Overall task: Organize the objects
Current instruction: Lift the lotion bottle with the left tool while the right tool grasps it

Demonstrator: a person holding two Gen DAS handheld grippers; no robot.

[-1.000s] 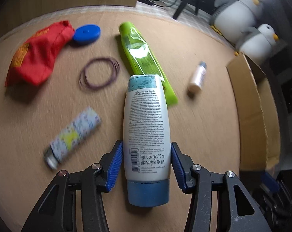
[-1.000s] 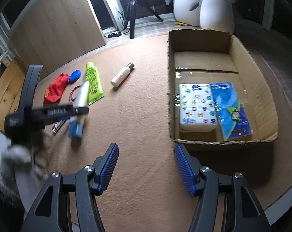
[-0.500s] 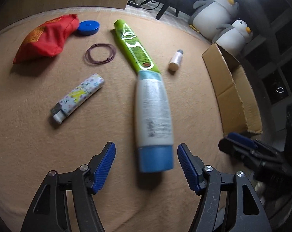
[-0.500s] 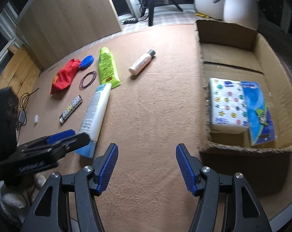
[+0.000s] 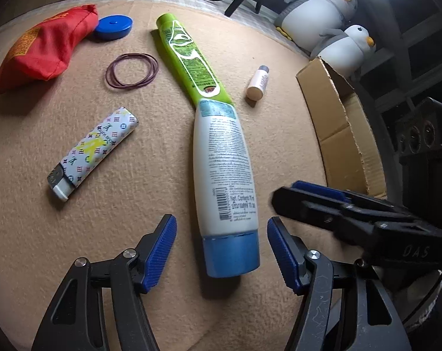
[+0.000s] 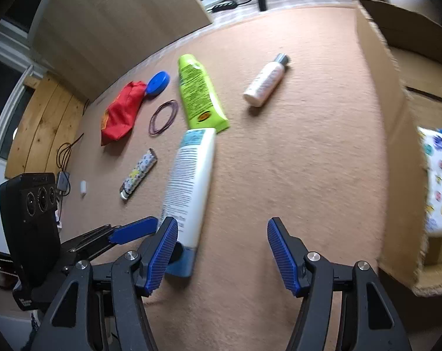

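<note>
White plastic lotion tube with blue cap [image 5: 223, 175] is lying flat on the tan felt surface [image 5: 133, 219], cap end sitting between the wide-open fingers of the left hand-held gripper [image 5: 221, 251], which is gripping nothing. Tube's far end is touching the lime-green tube [image 5: 191, 64] ahead. Right hand-held gripper [image 6: 222, 256] is also gaping, empty, hovering just right of the tube. Patterned lighter [image 5: 93, 150], purple rubber bands [image 5: 132, 70], red cloth pouch [image 5: 42, 48], blue round lid [image 5: 113, 26] sitting ahead-left; small white bottle [image 5: 258, 83] and open cardboard box [image 5: 346, 134] ahead-right. Risk: both grippers crowding the same tube, likely colliding, or the smooth rounded tube slipping and nudging the green one.
</note>
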